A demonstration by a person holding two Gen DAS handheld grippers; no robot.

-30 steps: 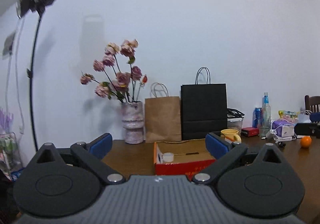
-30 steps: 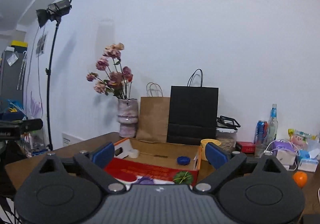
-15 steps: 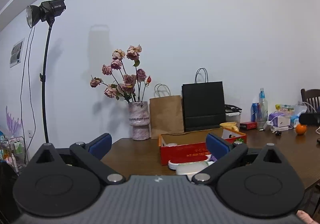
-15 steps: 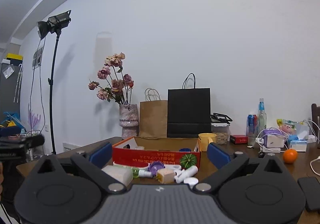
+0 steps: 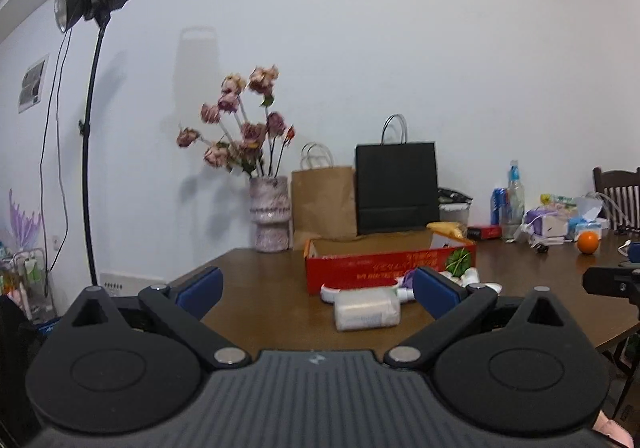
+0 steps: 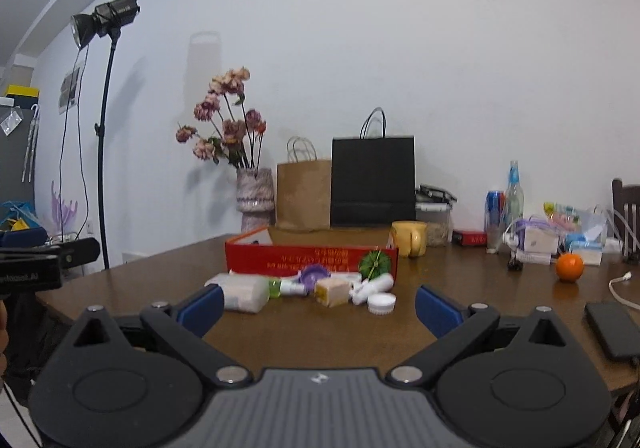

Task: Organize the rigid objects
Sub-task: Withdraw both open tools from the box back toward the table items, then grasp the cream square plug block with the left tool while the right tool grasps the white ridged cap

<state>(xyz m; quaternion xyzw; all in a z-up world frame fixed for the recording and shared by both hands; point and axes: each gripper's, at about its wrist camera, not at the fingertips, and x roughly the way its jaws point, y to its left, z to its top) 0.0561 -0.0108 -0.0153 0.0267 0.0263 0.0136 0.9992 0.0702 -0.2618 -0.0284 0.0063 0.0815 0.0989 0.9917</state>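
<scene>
A red cardboard box point(image 6: 310, 260) stands open on the brown table point(image 6: 320, 328); it also shows in the left wrist view point(image 5: 384, 266). Small items lie in front of it: a clear plastic jar on its side point(image 6: 242, 292) point(image 5: 367, 309), a purple lid point(image 6: 314, 274), a tan block point(image 6: 331, 292), a white bottle point(image 6: 374, 286) and a white cap point(image 6: 381, 304). My left gripper point(image 5: 318, 290) is open and empty, held back from the jar. My right gripper point(image 6: 318, 306) is open and empty, short of the items.
A vase of dried flowers point(image 6: 255, 204), a brown paper bag point(image 6: 303, 196) and a black bag point(image 6: 373, 180) stand at the back. A yellow mug point(image 6: 409, 238), bottles, an orange point(image 6: 569, 267) and a phone point(image 6: 610, 332) are to the right. A light stand point(image 6: 105, 128) is on the left.
Both grippers have drawn back from over the box and dropped lower. The items in front of the box have come into view. Both stay open.
</scene>
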